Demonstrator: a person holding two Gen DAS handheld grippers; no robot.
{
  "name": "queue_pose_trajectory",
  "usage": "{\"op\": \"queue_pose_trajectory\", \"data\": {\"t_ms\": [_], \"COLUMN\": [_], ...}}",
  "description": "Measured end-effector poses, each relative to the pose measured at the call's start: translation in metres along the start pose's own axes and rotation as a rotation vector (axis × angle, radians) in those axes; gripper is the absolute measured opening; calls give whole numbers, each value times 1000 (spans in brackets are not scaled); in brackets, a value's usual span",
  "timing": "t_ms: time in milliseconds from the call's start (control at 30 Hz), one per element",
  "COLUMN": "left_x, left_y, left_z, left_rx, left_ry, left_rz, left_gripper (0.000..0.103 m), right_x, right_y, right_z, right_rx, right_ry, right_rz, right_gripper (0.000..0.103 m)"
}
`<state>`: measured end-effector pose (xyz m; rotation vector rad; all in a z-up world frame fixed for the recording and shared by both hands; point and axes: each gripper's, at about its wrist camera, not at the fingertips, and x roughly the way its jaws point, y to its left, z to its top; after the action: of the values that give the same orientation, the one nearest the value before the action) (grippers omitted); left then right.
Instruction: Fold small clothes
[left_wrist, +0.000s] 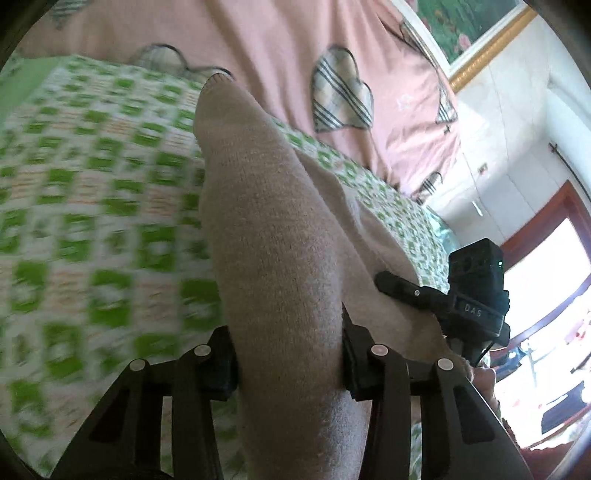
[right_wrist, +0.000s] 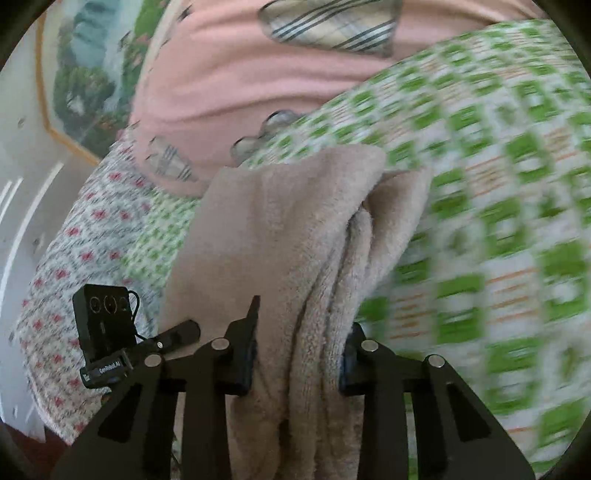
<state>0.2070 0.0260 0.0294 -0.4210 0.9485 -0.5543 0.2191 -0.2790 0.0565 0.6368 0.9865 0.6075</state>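
Above the bed's green-and-white checked cover (left_wrist: 92, 206), my left tongs (left_wrist: 288, 365) and right tongs (right_wrist: 297, 363) each pinch a bunched part of the beige fleecy knit garment (right_wrist: 280, 221); no finished fold shows, so laying and creasing remain.

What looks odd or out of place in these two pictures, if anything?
Nothing looks damaged or spilled. The beige garment is bunched into thick folds between the pads of both tools, left tool and right tool, not lying flat on the green checked cover. The cover is blurred in both views.
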Motion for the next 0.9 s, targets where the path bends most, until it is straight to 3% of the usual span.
{"op": "queue_pose_trajectory", "data": {"t_ms": [233,367,467,600,667,767,900], "left_x": [-39,-31,-33,-50,-56,-58,-57], "left_y": [36,67,79,80,82,89,91], "left_z": [-29,-49,-53,-48,-44,-35,-31], "left_rx": [-49,-106,-159,-148,-153,-177,-196], "left_ry": [-24,15,-1,-65,-87,-105,-118], "left_rz": [65,101,58,81,79,98,127], "left_gripper": [45,55,63,66,68,68,68], "right_x": [51,69,67,53,41,36,60], "right_y": [26,13,2,7,13,22,24], "right_z": [-24,-39,-43,-33,-22,-4,18], "right_rx": [-6,8,52,22,6,-23,-37], "right_ry": [79,115,115,95,43,-16,-3], "right_rz": [68,4,22,-83,-130,-133,-141], "right_gripper": [34,36,44,63,63,63,56]}}
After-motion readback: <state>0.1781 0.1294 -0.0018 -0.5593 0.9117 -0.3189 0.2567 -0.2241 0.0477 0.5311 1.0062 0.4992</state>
